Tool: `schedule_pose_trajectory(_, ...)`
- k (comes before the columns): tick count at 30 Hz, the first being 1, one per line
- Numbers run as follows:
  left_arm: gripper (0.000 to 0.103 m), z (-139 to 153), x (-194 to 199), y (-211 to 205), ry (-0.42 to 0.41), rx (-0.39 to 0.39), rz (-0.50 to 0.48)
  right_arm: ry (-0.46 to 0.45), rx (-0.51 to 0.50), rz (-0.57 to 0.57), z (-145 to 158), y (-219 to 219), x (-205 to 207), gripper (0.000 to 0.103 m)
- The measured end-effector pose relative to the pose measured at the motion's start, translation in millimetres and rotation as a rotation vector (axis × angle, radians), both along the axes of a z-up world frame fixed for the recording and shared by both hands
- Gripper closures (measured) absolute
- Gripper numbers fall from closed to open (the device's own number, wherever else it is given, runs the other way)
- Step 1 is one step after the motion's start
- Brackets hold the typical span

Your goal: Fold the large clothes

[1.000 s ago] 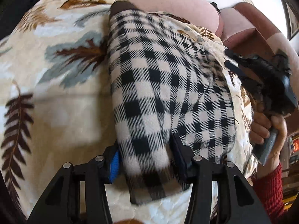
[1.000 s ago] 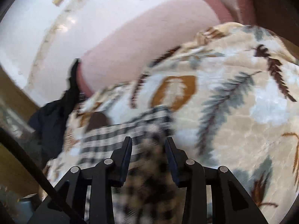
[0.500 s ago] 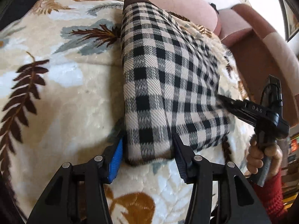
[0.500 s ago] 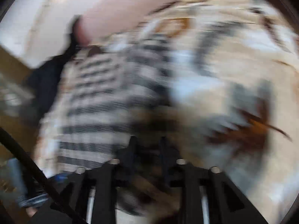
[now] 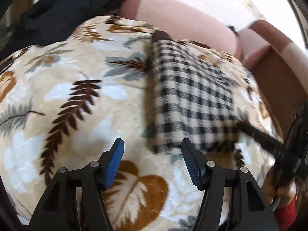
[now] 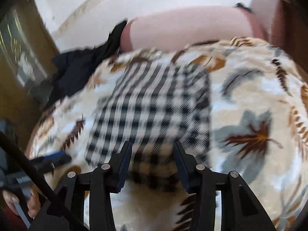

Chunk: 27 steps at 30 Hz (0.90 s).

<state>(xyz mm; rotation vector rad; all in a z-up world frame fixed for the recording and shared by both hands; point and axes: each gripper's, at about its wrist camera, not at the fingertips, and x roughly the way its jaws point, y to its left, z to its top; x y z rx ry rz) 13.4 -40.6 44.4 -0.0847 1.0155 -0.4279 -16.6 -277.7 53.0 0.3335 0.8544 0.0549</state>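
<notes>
A black-and-white checked garment lies folded into a rectangle on the leaf-patterned blanket; it also shows in the right wrist view. My left gripper is open and empty, just in front of the garment's near left corner. My right gripper is open, its jaws standing on either side of the garment's near edge, which shows between them. The right gripper also shows in the left wrist view at the garment's right corner. Both views are blurred.
A pink cushion runs along the back of the blanket. Dark clothing is heaped at the back left, also in the right wrist view. A brown armrest stands on the right.
My left gripper has let go of the checked garment and pulled back and to the left. My right gripper has opened wider over the near edge. The garment now lies flat.
</notes>
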Motion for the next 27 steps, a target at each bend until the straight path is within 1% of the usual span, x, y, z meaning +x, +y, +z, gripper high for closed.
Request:
schedule_pose_trajectory(1,0.042,-2,1,3,-0.001,0.012,0.011,0.062,-0.034,0.004,-12,6,7,0.054)
schedule_pose_trajectory(2,0.042,-4,2,4,-0.003,0.018,0.017,0.117,-0.077,-0.014,-24,7,11,0.057)
schedule_pose_trajectory(3,0.042,-5,4,2,-0.007,0.02,0.017,0.17,-0.121,-0.048,-33,4,13,0.058)
schedule_pose_trajectory(4,0.042,-6,5,1,-0.009,0.02,0.013,0.2,-0.139,-0.083,-41,-2,15,0.058)
schedule_pose_trajectory(6,0.042,-6,9,-2,-0.013,0.012,-0.001,0.201,-0.116,-0.095,-44,-9,15,0.058)
schedule_pose_trajectory(8,0.042,-8,15,-11,-0.02,0.009,-0.025,0.198,-0.14,-0.094,-43,-9,14,0.058)
schedule_pose_trajectory(9,0.042,-11,19,-16,-0.018,0.021,-0.033,0.201,-0.156,-0.091,-44,-9,13,0.057)
schedule_pose_trajectory(10,0.042,-17,23,-23,-0.007,0.05,-0.036,0.204,-0.174,-0.088,-45,-5,13,0.056)
schedule_pose_trajectory(11,0.042,-25,28,-29,0.011,0.098,-0.034,0.206,-0.192,-0.086,-46,-1,14,0.056)
schedule_pose_trajectory(13,0.042,-36,32,-33,0.036,0.16,-0.02,0.205,-0.203,-0.081,-43,5,13,0.055)
schedule_pose_trajectory(14,0.041,-40,32,-31,0.048,0.16,-0.012,0.204,-0.194,-0.079,-43,4,13,0.055)
schedule_pose_trajectory(16,0.039,-42,34,-24,0.059,0.138,0.002,0.2,-0.167,-0.078,-40,1,11,0.055)
schedule_pose_trajectory(18,0.039,-40,32,-15,0.052,0.115,0.014,0.194,-0.143,-0.077,-40,-3,10,0.055)
schedule_pose_trajectory(21,0.039,-32,24,-6,-0.005,0.106,0.047,0.176,-0.1,-0.103,-35,-10,8,0.055)
schedule_pose_trajectory(23,0.039,-18,12,-3,-0.076,0.115,0.075,0.141,-0.084,-0.133,-25,-14,3,0.055)
schedule_pose_trajectory(24,0.039,-10,6,-1,-0.121,0.127,0.096,0.126,-0.088,-0.148,-20,-15,0,0.055)
schedule_pose_trajectory(25,0.039,3,-3,1,-0.19,0.145,0.124,0.1,-0.1,-0.173,-12,-17,-5,0.055)
schedule_pose_trajectory(26,0.038,10,-8,2,-0.231,0.156,0.14,0.079,-0.104,-0.19,-5,-18,-10,0.055)
schedule_pose_trajectory(27,0.035,23,-18,3,-0.307,0.181,0.17,0.056,-0.103,-0.21,2,-19,-15,0.054)
